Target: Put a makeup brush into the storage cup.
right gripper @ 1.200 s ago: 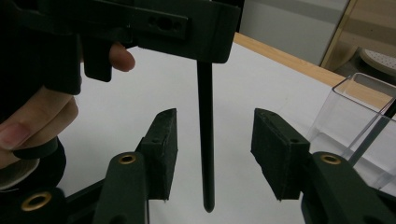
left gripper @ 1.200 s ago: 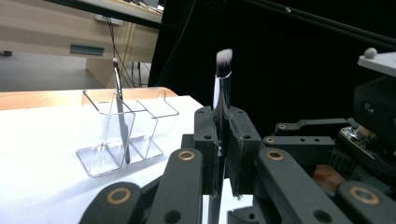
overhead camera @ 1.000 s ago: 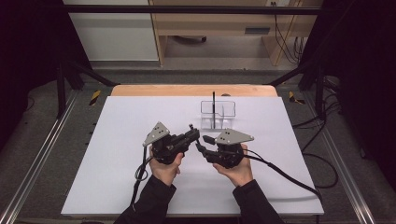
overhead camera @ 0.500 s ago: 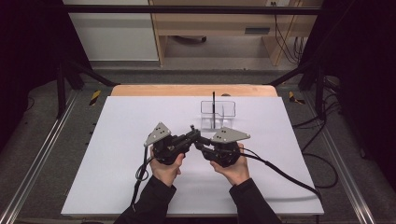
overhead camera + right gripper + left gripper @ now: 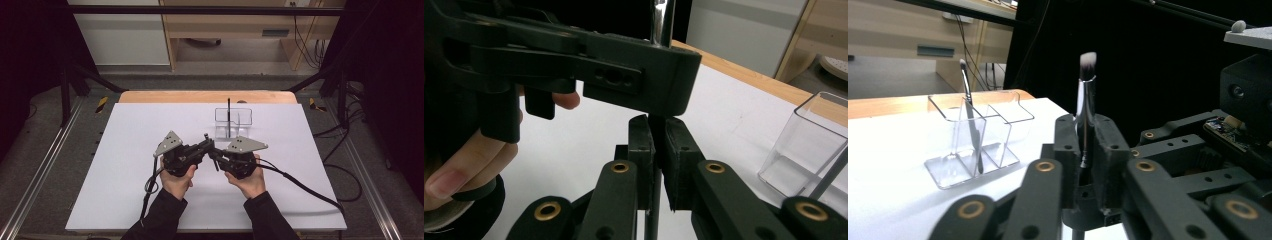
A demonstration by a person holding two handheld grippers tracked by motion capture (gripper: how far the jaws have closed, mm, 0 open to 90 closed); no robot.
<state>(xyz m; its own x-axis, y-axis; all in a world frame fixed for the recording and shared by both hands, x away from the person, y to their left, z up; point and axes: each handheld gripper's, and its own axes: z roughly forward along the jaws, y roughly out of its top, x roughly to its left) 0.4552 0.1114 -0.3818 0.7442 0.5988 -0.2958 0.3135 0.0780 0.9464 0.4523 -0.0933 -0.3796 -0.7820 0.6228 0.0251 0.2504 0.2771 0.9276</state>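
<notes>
In the right gripper view, the top edge cuts off the makeup brush (image 5: 662,20), so its bristles are out of sight. The picture's right edge crops the clear organizer (image 5: 809,150). In the high view, the brush between both tools is too small to tell.

Makeup brush (image 5: 1086,107), silver ferrule, upright, bristles up

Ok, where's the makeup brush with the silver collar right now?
The brush stands upright, pinched in the left claw with bristles up; in the high view it sits mid-table between both hands, just in front of the clear holder. The right claw has just closed on its handle lower down.
</notes>
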